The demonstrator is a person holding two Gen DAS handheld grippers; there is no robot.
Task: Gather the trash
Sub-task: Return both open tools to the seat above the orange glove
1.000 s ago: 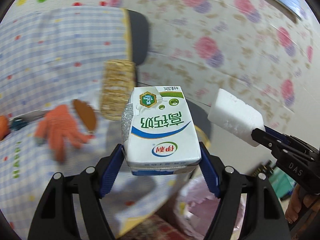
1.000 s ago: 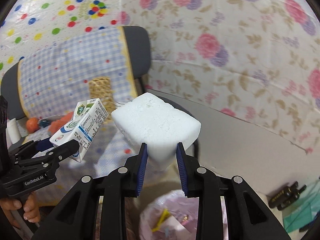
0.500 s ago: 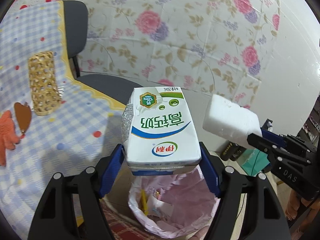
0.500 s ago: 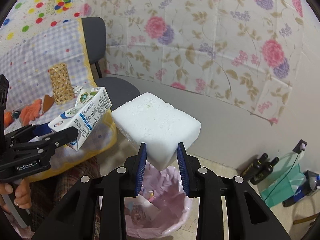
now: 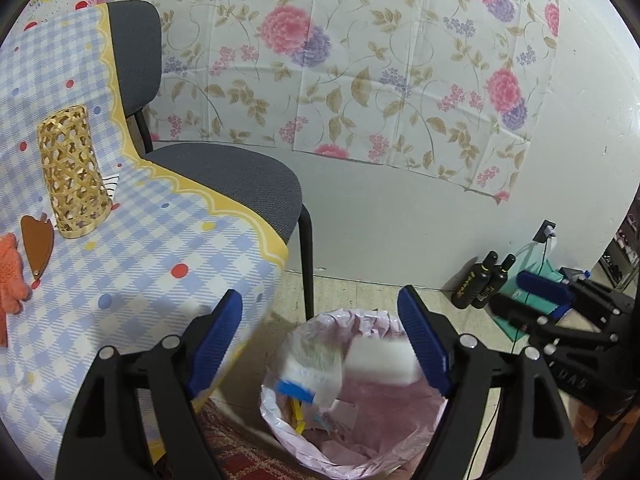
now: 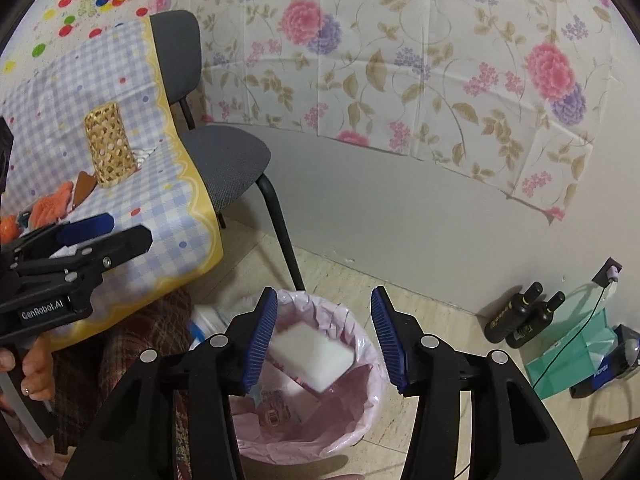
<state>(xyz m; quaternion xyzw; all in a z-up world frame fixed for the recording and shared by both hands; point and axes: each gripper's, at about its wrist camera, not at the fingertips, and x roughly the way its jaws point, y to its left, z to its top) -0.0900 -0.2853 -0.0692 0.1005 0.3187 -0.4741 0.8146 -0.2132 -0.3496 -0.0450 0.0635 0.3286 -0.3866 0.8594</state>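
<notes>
where crinkled pink liner (image 5: 362, 446) sags, blocky white foam (image 6: 310, 354) blurs.

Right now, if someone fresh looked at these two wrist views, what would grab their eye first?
Two blurred pieces of trash over the pink-lined waste bin: a white foam block and a white-and-blue milk carton, both free of the grippers. The left gripper and right gripper stand open above the bin, their jaws having just been opening with nothing between the pads. Left of the bin, a woven bamboo cylinder stands on the blue checked tablecloth.
</notes>
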